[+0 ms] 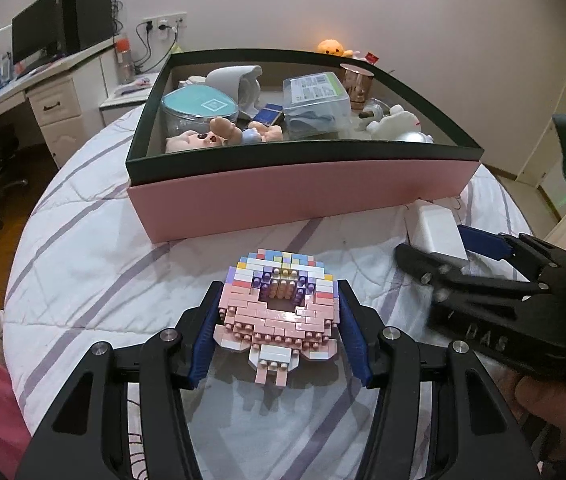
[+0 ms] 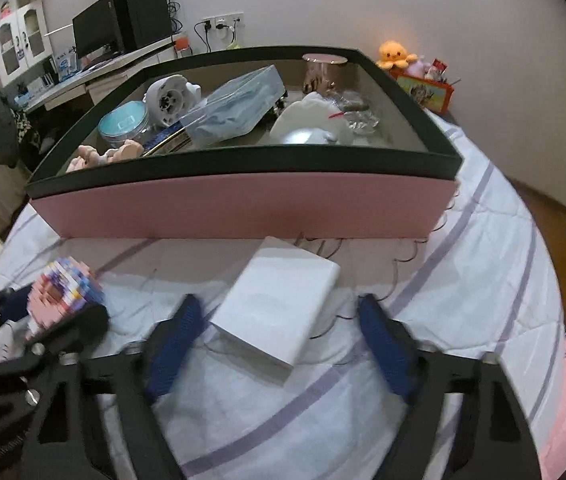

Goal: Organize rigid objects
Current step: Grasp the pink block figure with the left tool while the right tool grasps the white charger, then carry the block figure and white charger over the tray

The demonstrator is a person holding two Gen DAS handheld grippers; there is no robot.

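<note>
Left wrist: jaws on brick donut (image 1: pixel 279 312).

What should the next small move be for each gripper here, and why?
Probably close the right gripper onto the white box: its pads sit either side without touching. The left gripper already clamps the brick donut, so both can then lift toward the pink bin.

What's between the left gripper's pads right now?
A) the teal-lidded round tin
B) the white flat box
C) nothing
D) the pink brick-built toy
D: in the left wrist view the left gripper has its blue pads against both sides of the pink brick-built toy on the striped bedspread, while the white flat box lies between the right gripper's open pads.
</note>
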